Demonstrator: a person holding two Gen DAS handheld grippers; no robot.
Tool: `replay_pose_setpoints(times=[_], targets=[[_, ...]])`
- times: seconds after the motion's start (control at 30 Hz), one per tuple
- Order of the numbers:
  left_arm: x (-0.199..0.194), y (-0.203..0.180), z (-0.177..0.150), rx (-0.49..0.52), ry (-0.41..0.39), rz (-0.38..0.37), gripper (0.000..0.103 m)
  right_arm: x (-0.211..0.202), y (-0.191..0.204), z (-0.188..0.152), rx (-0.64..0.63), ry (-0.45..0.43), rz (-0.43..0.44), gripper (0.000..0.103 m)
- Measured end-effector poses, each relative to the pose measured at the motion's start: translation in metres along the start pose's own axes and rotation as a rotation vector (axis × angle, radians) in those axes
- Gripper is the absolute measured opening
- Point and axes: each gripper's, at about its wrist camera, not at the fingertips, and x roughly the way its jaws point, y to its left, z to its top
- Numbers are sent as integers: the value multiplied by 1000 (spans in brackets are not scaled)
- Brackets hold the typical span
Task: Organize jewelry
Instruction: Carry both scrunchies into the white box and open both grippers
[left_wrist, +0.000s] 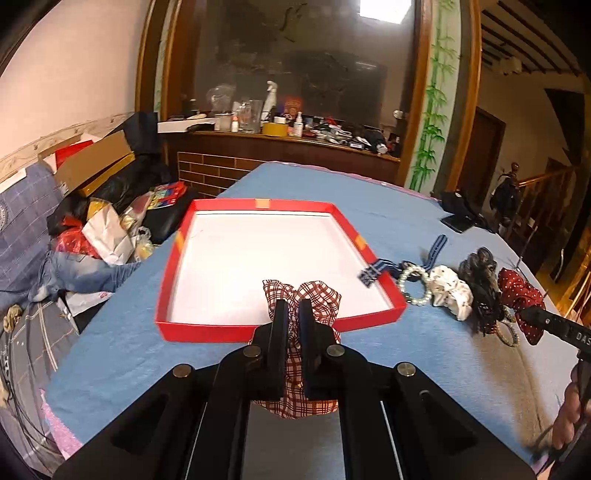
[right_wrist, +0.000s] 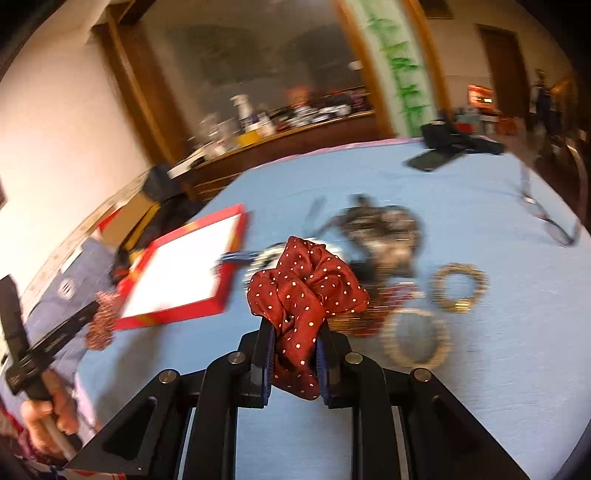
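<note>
My left gripper is shut on a brown-and-white plaid scrunchie, held over the near edge of a shallow red box with a white floor. My right gripper is shut on a dark red polka-dot scrunchie, lifted above the blue cloth; that scrunchie also shows at the right of the left wrist view. Right of the box lie a pearl bracelet, a white scrunchie, a black lace scrunchie and a blue striped ribbon bow. Beaded bracelets lie right of the pile.
The blue cloth covers the table. A phone on a black stand sits at the far right, with eyeglasses nearby. Clutter and boxes lie left of the table. A hand holds the left tool.
</note>
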Motion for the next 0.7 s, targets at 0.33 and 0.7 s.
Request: replay_pose_setpoints(times=[0.33, 0.7], targets=[[1, 36, 36, -28, 21, -1, 6, 39, 85, 32, -105, 112, 124, 21], [50, 56, 102, -21, 48, -13, 6, 103, 150, 92, -157, 168, 173, 24]])
